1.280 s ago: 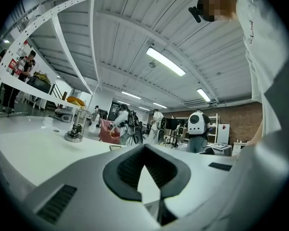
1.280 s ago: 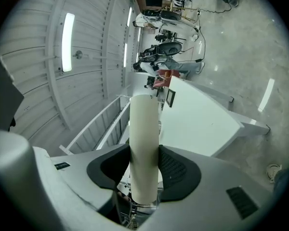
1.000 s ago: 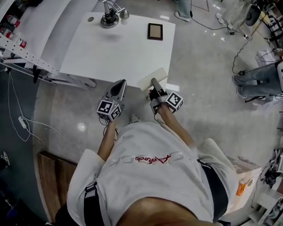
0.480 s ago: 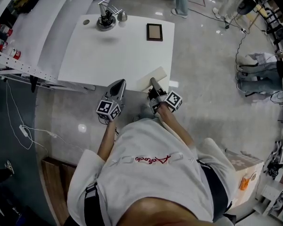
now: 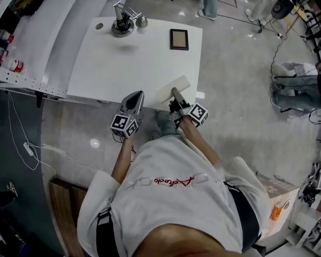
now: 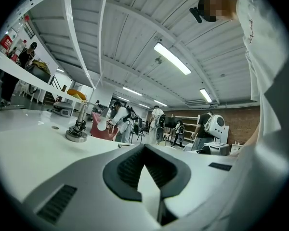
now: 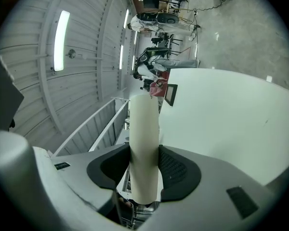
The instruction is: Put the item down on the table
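Board (image 5: 173,87) nearer table (image 5: 123,63), clamped in right gripper (image 5: 174,93) jaws

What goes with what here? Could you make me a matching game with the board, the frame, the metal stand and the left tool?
Things:
1. board
2. frame
3. stand
4. left tool

States or places:
A. shut, holding nothing
B. clamped in the right tool
C. near the table's far left corner
D. lying flat towards the table's far right

Pairs: 1-B, 2-D, 3-C, 4-A
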The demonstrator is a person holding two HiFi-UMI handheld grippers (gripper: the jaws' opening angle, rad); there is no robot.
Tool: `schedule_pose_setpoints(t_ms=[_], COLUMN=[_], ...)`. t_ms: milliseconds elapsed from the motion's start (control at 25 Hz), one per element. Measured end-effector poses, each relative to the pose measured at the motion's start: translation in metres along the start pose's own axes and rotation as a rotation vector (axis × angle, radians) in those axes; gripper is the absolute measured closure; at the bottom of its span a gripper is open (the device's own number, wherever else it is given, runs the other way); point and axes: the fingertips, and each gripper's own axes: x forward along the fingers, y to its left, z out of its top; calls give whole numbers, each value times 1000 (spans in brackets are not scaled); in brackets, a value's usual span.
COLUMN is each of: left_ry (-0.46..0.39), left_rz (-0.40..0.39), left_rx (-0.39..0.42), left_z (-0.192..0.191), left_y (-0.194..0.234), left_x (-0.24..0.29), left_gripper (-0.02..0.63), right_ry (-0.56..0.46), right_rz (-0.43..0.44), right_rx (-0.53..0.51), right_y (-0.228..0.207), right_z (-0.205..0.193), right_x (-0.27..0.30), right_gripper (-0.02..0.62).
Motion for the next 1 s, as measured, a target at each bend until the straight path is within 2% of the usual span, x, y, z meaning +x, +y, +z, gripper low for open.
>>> schedule_pose_setpoints(t_ms=[480,1000], left_ry=[21,102], left_rz=[0,12], left_rx=[-9,-86], left_z=[6,-24], left_y=[33,52], left_x=[41,51], left_gripper=[601,601], right_ry=[9,38], right_rz=[-20,-141], right_rx=[15,64], right_y=[-14,-52], right_z=[20,9], right_x=[43,45], right_gripper=[393,393])
